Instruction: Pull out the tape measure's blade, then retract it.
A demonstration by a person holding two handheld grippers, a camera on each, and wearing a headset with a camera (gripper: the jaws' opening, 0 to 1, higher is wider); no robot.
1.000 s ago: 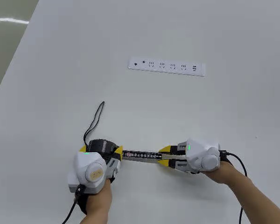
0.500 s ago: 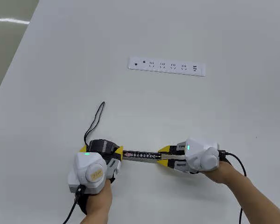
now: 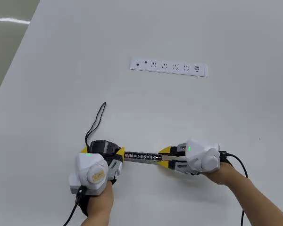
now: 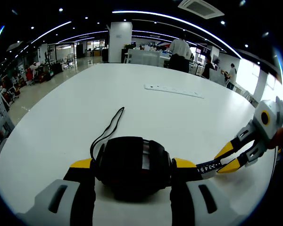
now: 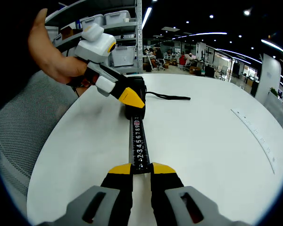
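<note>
A black tape measure [image 3: 103, 147] [image 4: 132, 165] [image 5: 137, 89] lies on the white table [image 3: 179, 108], with my left gripper [image 3: 102, 153] [image 4: 132, 165] shut on its case. Its black blade [image 3: 141, 156] [image 5: 138, 141] with white numbers runs rightward a short way out of the case. My right gripper [image 3: 163, 157] [image 5: 141, 168] is shut on the blade's end, yellow fingertips [image 5: 120, 169] clamped on either side. A black wrist cord [image 3: 95, 123] [image 4: 108, 131] trails from the case toward the far side of the table.
A white power strip [image 3: 169, 67] [image 4: 173, 90] [image 5: 257, 136] lies farther back on the table. Black cables [image 3: 236, 162] run from the grippers toward the near edge. The table's left edge [image 3: 14, 61] borders the floor. People stand in the background beyond the table.
My right gripper has crept slightly left, toward the case, with the blade end in it. The left gripper and case have stayed put.
</note>
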